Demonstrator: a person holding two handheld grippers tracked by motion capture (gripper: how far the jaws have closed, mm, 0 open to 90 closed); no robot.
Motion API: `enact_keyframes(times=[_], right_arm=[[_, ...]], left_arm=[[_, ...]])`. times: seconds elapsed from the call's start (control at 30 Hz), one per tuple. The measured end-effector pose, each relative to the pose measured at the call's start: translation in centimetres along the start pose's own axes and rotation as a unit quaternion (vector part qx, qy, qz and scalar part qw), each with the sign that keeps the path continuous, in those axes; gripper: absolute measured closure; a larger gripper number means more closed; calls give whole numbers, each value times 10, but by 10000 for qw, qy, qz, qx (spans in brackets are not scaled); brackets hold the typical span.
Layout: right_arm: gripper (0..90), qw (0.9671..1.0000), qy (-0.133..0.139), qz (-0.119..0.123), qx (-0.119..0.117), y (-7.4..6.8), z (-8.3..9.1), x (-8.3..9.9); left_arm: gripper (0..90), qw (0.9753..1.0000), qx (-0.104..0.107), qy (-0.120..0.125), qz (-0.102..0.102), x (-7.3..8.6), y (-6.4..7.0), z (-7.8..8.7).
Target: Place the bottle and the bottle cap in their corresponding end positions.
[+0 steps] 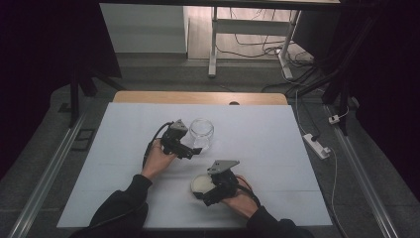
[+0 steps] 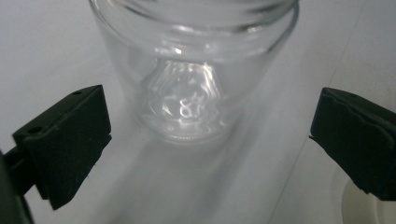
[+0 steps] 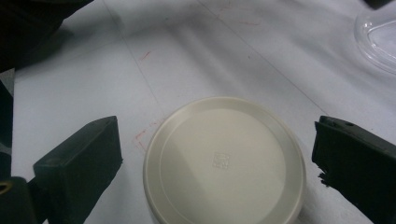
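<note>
A clear glass jar (image 1: 201, 132) stands upright and uncapped on the white table cover (image 1: 124, 148). My left gripper (image 1: 190, 151) sits just in front of it, open; in the left gripper view the jar (image 2: 191, 70) lies ahead of the spread jaws, not touched by them. A cream round lid (image 1: 201, 184) lies flat near the front edge. My right gripper (image 1: 210, 196) hovers at the lid, open. In the right gripper view the lid (image 3: 224, 161) rests between the two wide-apart jaws, with gaps on both sides.
The table's wooden far edge (image 1: 198, 97) shows beyond the white cover. Behind it stand desk legs (image 1: 213, 44) with cables on the floor, and a power strip (image 1: 317, 145) lies on the floor at the right. Faint red marks (image 3: 144, 56) dot the cover.
</note>
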State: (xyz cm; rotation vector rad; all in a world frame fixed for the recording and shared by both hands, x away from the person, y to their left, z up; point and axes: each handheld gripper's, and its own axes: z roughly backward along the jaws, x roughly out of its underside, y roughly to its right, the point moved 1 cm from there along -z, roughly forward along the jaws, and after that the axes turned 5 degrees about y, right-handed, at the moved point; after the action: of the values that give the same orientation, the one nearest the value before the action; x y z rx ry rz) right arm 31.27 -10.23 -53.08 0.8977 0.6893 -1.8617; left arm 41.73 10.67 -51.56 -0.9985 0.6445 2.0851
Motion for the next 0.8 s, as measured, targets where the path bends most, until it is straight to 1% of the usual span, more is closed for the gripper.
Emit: enact_keyframes(times=[0.07,0.17,0.27,0.33,0.37,0.4,0.47,0.67,0.73,0.8], right_arm=[[15,10000,4,-17,2,1,1,0],[15,10000,17,-52,25,2,3,-1],[14,10000,26,-44,66,2,6,-1],[14,9999,51,-41,85,2,9,-1],[14,9999,54,-29,95,3,10,-1],[14,9999,61,-26,107,3,11,-1],[11,9999,83,-68,111,4,14,-2],[0,9995,219,-180,171,5,21,-3],[0,9994,243,-166,186,6,24,-3],[0,9993,263,-128,234,7,27,-3]], left_arm=[[0,10000,19,-3,5,3,1,3],[0,10000,17,-18,-42,5,3,8],[0,10000,54,-27,-15,8,5,13],[0,10000,38,-49,-17,11,8,16],[0,10000,50,-59,-59,12,9,17],[0,10000,64,-61,-38,13,10,19],[0,9999,67,-79,-73,14,12,23],[0,9999,166,25,-35,18,21,36],[0,9998,168,54,-13,19,25,40],[0,9998,171,52,-33,21,28,45]])
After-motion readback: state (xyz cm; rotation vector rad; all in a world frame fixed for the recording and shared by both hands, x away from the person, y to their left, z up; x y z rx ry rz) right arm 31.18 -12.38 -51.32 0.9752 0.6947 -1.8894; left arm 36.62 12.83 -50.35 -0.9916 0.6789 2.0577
